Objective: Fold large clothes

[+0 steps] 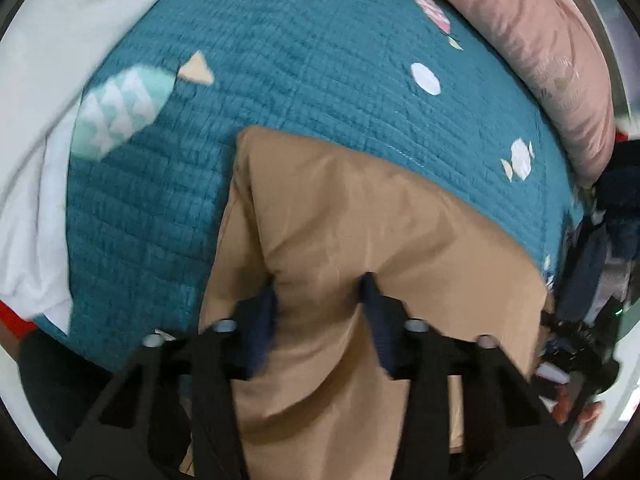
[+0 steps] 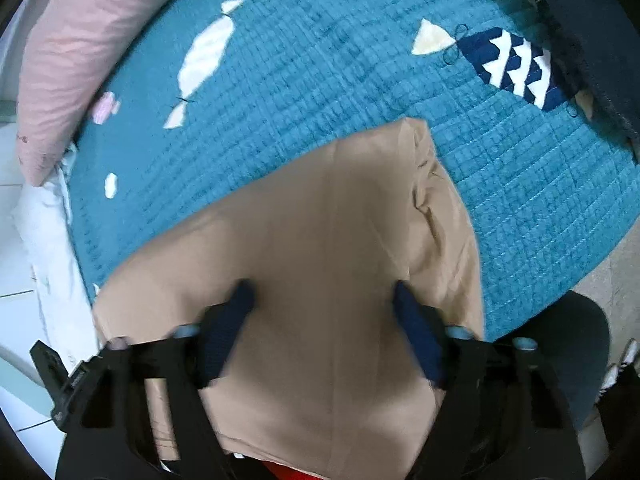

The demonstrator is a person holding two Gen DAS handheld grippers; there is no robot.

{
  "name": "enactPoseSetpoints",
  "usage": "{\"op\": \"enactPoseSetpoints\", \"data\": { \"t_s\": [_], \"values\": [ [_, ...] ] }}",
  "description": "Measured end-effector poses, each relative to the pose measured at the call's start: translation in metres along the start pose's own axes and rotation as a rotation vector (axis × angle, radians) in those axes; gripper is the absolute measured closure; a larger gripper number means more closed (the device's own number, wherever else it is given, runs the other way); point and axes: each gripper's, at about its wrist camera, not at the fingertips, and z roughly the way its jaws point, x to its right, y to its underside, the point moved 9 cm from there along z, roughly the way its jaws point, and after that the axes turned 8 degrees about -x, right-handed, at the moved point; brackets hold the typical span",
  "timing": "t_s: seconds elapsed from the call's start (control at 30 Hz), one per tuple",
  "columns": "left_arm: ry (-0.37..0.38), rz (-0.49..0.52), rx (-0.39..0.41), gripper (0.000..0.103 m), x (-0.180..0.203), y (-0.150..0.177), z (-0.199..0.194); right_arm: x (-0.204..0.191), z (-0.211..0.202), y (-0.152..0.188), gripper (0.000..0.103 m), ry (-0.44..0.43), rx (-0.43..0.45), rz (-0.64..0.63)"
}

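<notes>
A tan garment [image 1: 360, 220] lies folded on a teal quilted bedspread [image 1: 280, 60], with a straight far edge and a corner at the upper left. My left gripper [image 1: 319, 288] points down into it, both fingertips pushed into the cloth, with a soft ridge of fabric rising in the gap. In the right wrist view the same tan garment [image 2: 320, 208] shows its far right corner. My right gripper [image 2: 324, 292] stands over it with its fingers wide apart and smooth cloth between them.
A pink pillow [image 1: 540, 40] [image 2: 80, 40] lies along one edge of the bedspread [image 2: 320, 60]. White bedding [image 1: 40, 100] borders the left, dark blue cloth [image 2: 592, 40] the far right corner. A hand [image 1: 572, 408] on the other tool shows at right. Pale floor [image 2: 16, 280] lies beyond.
</notes>
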Motion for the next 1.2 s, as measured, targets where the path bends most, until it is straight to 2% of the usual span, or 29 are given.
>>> {"op": "enactPoseSetpoints", "data": {
  "t_s": [0.03, 0.07, 0.17, 0.27, 0.4, 0.53, 0.57, 0.67, 0.77, 0.83, 0.9, 0.97, 1.07, 1.13, 1.2],
  "values": [
    [-0.007, 0.011, 0.009, 0.079, 0.003, -0.001, -0.002, -0.001, -0.002, 0.001, 0.074, -0.007, 0.005, -0.003],
    [-0.002, 0.013, 0.017, 0.084, 0.006, 0.000, -0.005, -0.001, -0.005, 0.000, 0.084, -0.015, 0.015, -0.006],
    [0.025, 0.033, 0.056, 0.087, 0.014, -0.006, -0.020, -0.007, -0.030, -0.008, 0.088, -0.083, 0.083, -0.021],
    [0.053, 0.053, 0.096, 0.087, 0.019, -0.018, -0.033, -0.017, -0.049, -0.023, 0.089, -0.094, 0.124, -0.047],
    [0.049, 0.052, 0.110, 0.087, 0.021, -0.038, -0.035, -0.032, -0.062, -0.046, 0.092, -0.076, 0.162, -0.087],
    [0.058, 0.048, 0.156, 0.087, 0.022, -0.060, -0.040, -0.035, -0.077, -0.071, 0.103, -0.034, 0.248, -0.095],
    [0.061, 0.038, 0.160, 0.087, 0.020, -0.064, -0.040, -0.034, -0.081, -0.077, 0.103, -0.024, 0.269, -0.094],
    [0.028, 0.005, 0.123, 0.087, 0.011, -0.071, -0.022, -0.030, -0.079, -0.084, 0.102, -0.044, 0.255, -0.059],
    [-0.029, 0.038, 0.096, 0.084, 0.010, -0.063, -0.006, -0.035, -0.073, -0.068, 0.102, -0.037, 0.215, -0.099],
    [-0.058, 0.043, 0.092, 0.071, 0.009, -0.055, -0.006, -0.042, -0.070, -0.043, 0.098, -0.033, 0.185, -0.135],
    [-0.091, 0.050, 0.089, 0.049, 0.007, -0.045, -0.012, -0.045, -0.065, -0.023, 0.093, -0.033, 0.136, -0.149],
    [-0.103, 0.074, 0.112, 0.039, 0.008, -0.033, -0.027, -0.052, -0.060, 0.007, 0.081, -0.068, 0.087, -0.178],
    [-0.109, 0.090, 0.139, 0.037, 0.007, -0.012, -0.049, -0.049, -0.049, 0.048, 0.079, -0.030, 0.027, -0.179],
    [-0.099, 0.097, 0.140, 0.037, 0.007, 0.007, -0.059, -0.049, -0.035, 0.074, 0.080, -0.057, -0.030, -0.194],
    [-0.072, 0.119, 0.116, 0.038, 0.011, 0.034, -0.061, -0.037, -0.022, 0.090, 0.082, 0.022, -0.047, -0.190]
  ]
}}
